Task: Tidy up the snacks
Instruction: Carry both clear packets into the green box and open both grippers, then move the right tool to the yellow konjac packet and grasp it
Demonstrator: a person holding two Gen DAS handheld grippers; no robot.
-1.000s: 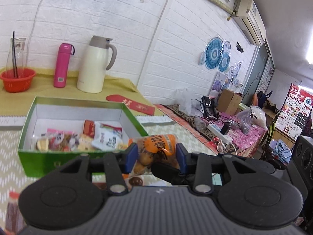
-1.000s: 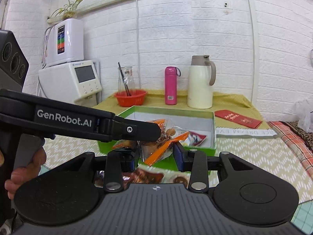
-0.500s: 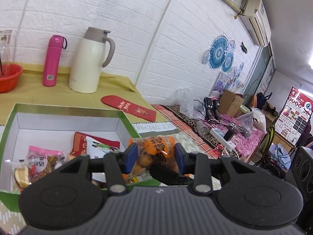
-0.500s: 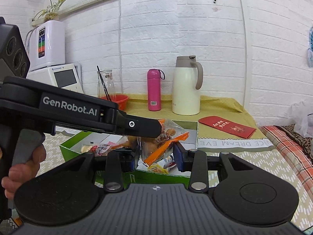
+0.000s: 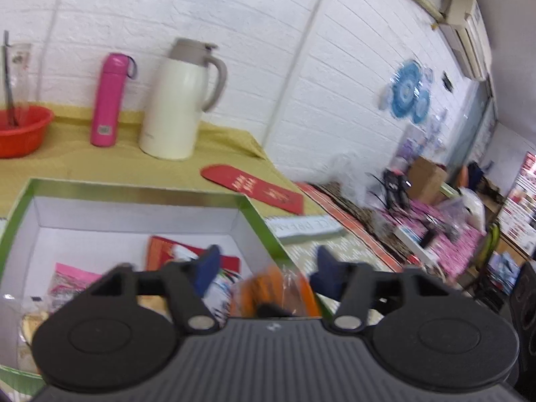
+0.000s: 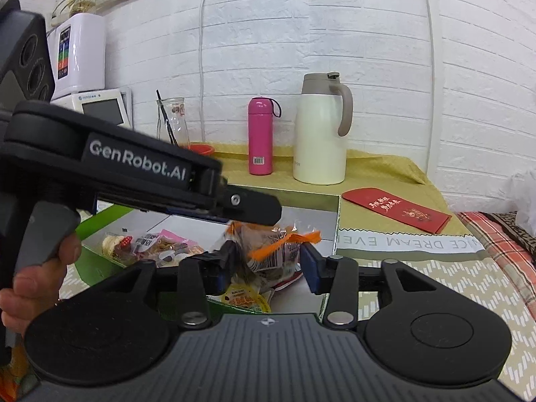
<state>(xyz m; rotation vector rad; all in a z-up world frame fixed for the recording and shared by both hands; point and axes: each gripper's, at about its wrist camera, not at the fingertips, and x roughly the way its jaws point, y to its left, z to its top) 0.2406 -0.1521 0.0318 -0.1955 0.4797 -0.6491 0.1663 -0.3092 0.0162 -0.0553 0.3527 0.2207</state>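
A clear snack bag with orange trim (image 6: 271, 251) hangs over the right end of the green box (image 6: 100, 221), which has a white inside and holds several snack packs (image 6: 150, 244). My right gripper (image 6: 268, 266) has its jaws opening, with the bag loose between them. My left gripper (image 6: 268, 212) reaches in from the left just above the bag, a hand (image 6: 33, 274) on its handle. In the left wrist view, my left gripper (image 5: 267, 269) is opening too. There the bag (image 5: 278, 289) shows as an orange blur low between the fingers, over the box (image 5: 134, 189).
Behind the box on the yellow cloth stand a pink bottle (image 6: 260, 135), a white jug (image 6: 320, 130), a red bowl (image 5: 20, 130) and a glass carafe (image 6: 172, 120). A red envelope (image 6: 395, 209) lies to the right. A black speaker (image 6: 23, 50) and a white appliance (image 6: 80, 53) stand at the left.
Both grippers carried the bag forward over the box. Both pairs of jaws have since widened, and the bag has sunk lower between the left gripper's fingers.
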